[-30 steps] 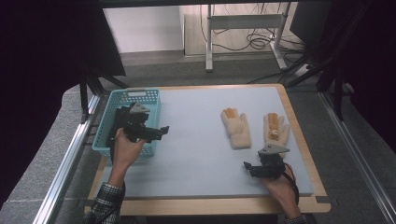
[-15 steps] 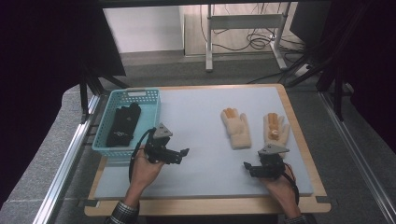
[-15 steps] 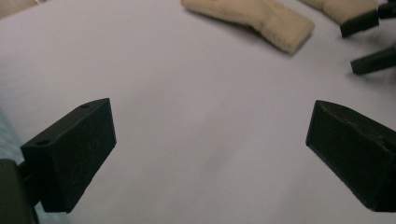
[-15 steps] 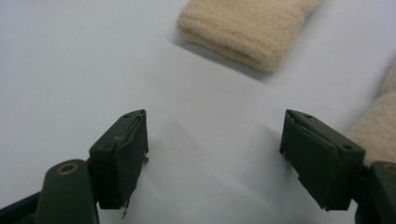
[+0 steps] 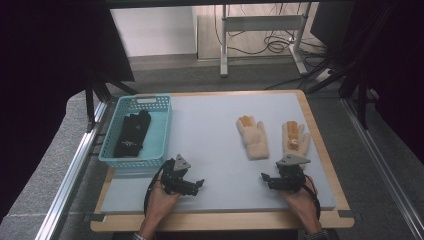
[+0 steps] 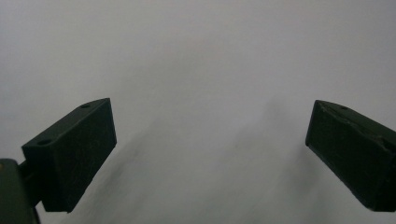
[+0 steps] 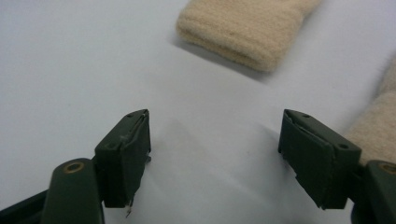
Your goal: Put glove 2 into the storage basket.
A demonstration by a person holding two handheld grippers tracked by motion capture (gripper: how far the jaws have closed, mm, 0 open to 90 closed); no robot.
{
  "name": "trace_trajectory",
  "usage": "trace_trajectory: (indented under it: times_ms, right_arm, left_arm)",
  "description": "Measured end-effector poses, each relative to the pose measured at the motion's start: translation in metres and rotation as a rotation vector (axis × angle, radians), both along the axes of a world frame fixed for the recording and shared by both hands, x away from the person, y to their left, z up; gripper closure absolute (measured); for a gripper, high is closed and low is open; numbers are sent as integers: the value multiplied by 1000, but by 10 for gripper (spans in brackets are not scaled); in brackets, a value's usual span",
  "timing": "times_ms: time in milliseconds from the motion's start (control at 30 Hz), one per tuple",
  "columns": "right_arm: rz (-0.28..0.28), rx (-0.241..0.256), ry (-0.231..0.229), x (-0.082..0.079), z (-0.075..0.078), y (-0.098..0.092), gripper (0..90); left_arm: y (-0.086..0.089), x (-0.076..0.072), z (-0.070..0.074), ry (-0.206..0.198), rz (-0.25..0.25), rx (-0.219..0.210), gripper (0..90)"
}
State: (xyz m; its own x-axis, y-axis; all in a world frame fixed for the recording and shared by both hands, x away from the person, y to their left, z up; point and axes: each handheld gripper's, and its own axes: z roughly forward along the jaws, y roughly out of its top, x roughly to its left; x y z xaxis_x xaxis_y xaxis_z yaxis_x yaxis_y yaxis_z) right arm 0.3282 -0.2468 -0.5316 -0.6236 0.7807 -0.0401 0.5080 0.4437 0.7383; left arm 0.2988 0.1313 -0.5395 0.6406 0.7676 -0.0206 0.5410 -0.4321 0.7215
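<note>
Two cream gloves lie on the grey mat: one [image 5: 253, 136] right of centre, the other [image 5: 295, 138] near the right edge. A black glove [image 5: 132, 133] rests inside the blue basket [image 5: 162, 135] at the left. My left gripper [image 5: 199, 184] sits low over the mat's front left, open with nothing between its jaws [image 6: 210, 158]. My right gripper [image 5: 265, 178] is open at the front right, just short of the cream gloves. In the right gripper view a glove cuff [image 7: 243, 30] lies ahead and the other glove [image 7: 376, 126] is beside the right jaw.
The mat [image 5: 215, 150] sits on a wooden board [image 5: 225, 220] with a metal rail [image 5: 70, 175] along the left. A white table frame [image 5: 260, 30] and cables stand on the floor beyond.
My left gripper has come out of the basket toward the front of the mat, leaving the black glove inside. The right gripper has stayed put.
</note>
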Motion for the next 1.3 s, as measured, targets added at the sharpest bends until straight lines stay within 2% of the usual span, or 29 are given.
trace_trajectory:
  times_ms: [167, 300, 367, 467, 633, 733, 833, 967, 1033, 1100, 1167, 1200, 1233, 1300]
  right_arm:
    - [-5, 9, -3, 0, 1, -1, 299]
    - [2, 39, 10, 0, 3, -3, 331]
    - [7, 42, 6, 1, 5, -3, 356]
    - [16, 42, 2, 6, 10, -2, 398]
    - [52, 51, -13, 25, 25, 3, 496]
    - [59, 46, -20, 33, 29, 6, 523]
    - [72, 36, -28, 50, 36, 12, 537]
    - [80, 16, -35, 70, 42, 20, 525]
    - [74, 3, -41, 90, 43, 26, 465]
    - [72, 5, -39, 94, 43, 27, 444]
    - [75, 13, -42, 105, 41, 31, 397]
    - [93, 9, -30, 115, 38, 36, 352]
    - [93, 9, -30, 115, 38, 36, 352]
    - [103, -10, -20, 128, 31, 44, 306]
  left_arm:
    - [4, -2, -9, 14, 20, 25, 22]
    - [5, 0, -9, 28, 24, 16, 23]
    - [6, 1, -10, 44, 24, 3, 20]
    - [6, 1, -10, 41, 23, 4, 19]
    - [6, 1, -10, 42, 27, 2, 19]
    - [6, 1, -10, 42, 24, 5, 19]
    - [6, 0, -10, 41, 24, 6, 20]
    - [6, 0, -10, 40, 24, 5, 20]
    - [6, 0, -10, 40, 24, 5, 20]
    - [6, 0, -10, 40, 24, 5, 20]
    - [6, 0, -10, 41, 24, 6, 20]
    - [6, 0, -10, 40, 24, 6, 20]
    - [6, 0, -10, 40, 24, 6, 20]
    - [6, 0, -10, 42, 24, 5, 20]
